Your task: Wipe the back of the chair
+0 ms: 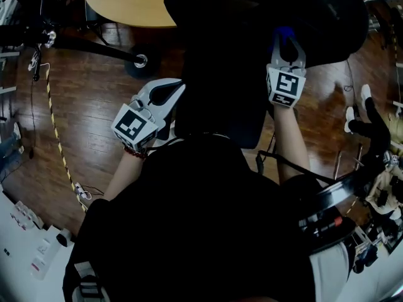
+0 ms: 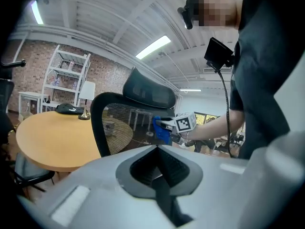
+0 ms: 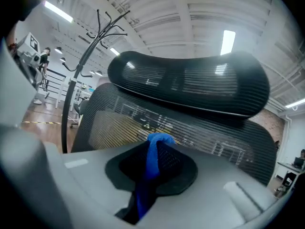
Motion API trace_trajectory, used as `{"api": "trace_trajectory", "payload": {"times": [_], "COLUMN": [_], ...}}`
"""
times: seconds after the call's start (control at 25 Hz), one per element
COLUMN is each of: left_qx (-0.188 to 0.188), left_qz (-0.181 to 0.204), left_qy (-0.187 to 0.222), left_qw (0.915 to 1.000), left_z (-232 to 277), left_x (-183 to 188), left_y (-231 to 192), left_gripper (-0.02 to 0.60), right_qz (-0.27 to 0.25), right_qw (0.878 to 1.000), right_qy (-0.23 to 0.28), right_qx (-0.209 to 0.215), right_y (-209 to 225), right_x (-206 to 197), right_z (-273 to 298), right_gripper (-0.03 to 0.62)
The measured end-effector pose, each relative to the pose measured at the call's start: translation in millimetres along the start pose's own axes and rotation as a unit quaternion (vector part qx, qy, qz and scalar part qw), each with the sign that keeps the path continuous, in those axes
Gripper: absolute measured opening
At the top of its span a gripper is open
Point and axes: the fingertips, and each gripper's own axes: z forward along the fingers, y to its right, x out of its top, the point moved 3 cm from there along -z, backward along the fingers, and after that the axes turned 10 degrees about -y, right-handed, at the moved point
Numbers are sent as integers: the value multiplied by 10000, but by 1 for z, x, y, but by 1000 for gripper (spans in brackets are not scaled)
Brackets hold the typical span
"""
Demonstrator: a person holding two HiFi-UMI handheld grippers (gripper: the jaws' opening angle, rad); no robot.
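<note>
Currently right gripper (image 3: 151,165) clamps blue fabric cloth (image 3: 157,141), apparently touching black mesh chair back (image 3: 209,132); left gripper (image 2: 158,165) closed, empty, beside it

We are in an office of loft style: a mesh office chair (image 2: 119,128) beside a round wooden table (image 2: 52,142), white shelves (image 2: 66,80) against a brick wall (image 2: 28,70), a coat stand (image 3: 83,61), and ceiling strip lights (image 2: 152,46).
</note>
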Motion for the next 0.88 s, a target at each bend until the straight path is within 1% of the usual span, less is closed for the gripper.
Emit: {"api": "trace_trajectory", "payload": {"times": [0.12, 0.24, 0.36, 0.44, 0.72, 0.88], "left_qx": [-2, 41, 63, 130, 367, 487], "left_qz": [-90, -58, -34, -77, -311, -384], "left_qy": [56, 68, 38, 89, 158, 243], "left_qw": [9999, 10000, 10000, 9998, 9987, 9978], "left_z": [-8, -19, -32, -41, -73, -90], "left_x": [-5, -8, -18, -21, -36, -41], "left_y": [4, 3, -1, -5, -20, -27], "left_gripper": [3, 3, 3, 3, 3, 3], "right_qz": [-14, 1, -85, -168, -650, -789], "right_qw": [9996, 9989, 9973, 9955, 9833, 9762], "right_qy": [110, 247, 382, 477, 788, 794], "right_qx": [242, 408, 621, 802, 1508, 1855], "right_y": [-33, -61, -91, -112, -197, -243], "right_x": [17, 31, 46, 56, 94, 110], "right_z": [12, 20, 30, 36, 54, 63], "right_gripper": [37, 36, 37, 35, 36, 37]}}
